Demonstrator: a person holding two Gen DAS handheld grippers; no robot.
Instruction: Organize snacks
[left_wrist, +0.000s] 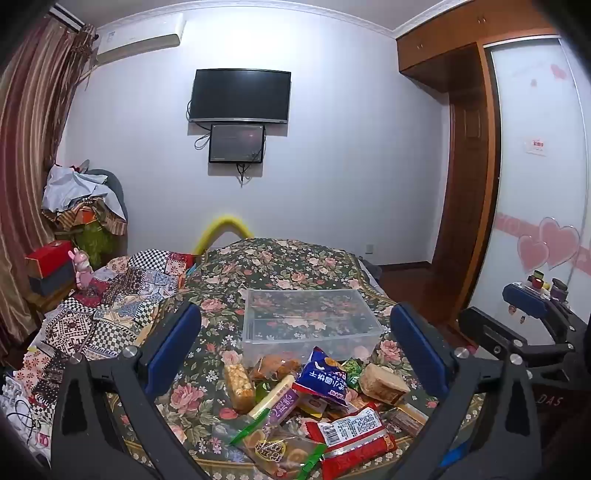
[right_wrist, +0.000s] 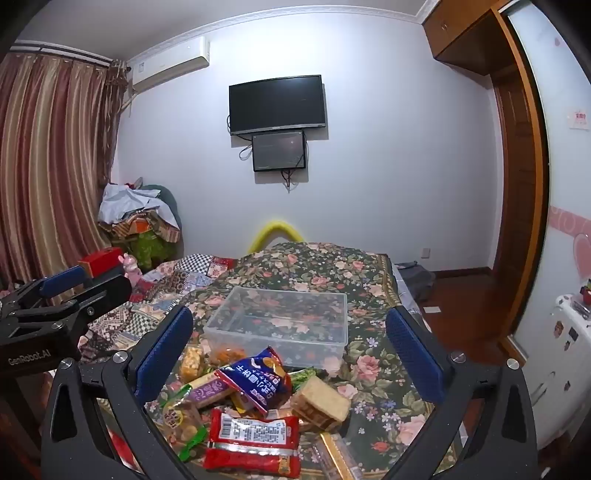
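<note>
A pile of wrapped snacks lies on a floral-covered surface: a blue packet (left_wrist: 324, 376) (right_wrist: 258, 380), a red packet (left_wrist: 351, 439) (right_wrist: 253, 439), a pale cake slice (left_wrist: 382, 382) (right_wrist: 321, 404) and a yellow bar (left_wrist: 238, 382). A clear plastic box (left_wrist: 310, 321) (right_wrist: 280, 317), empty, stands just behind the pile. My left gripper (left_wrist: 295, 347) is open and empty above the pile. My right gripper (right_wrist: 290, 350) is open and empty, also above the pile. Each gripper shows at the edge of the other's view.
The floral cloth (left_wrist: 273, 262) covers a raised surface; patchwork bedding (left_wrist: 110, 295) lies to the left. A wardrobe (left_wrist: 469, 184) and wooden floor (right_wrist: 461, 295) are on the right. A cluttered chair (right_wrist: 144, 221) and curtains (right_wrist: 48, 166) stand at the left.
</note>
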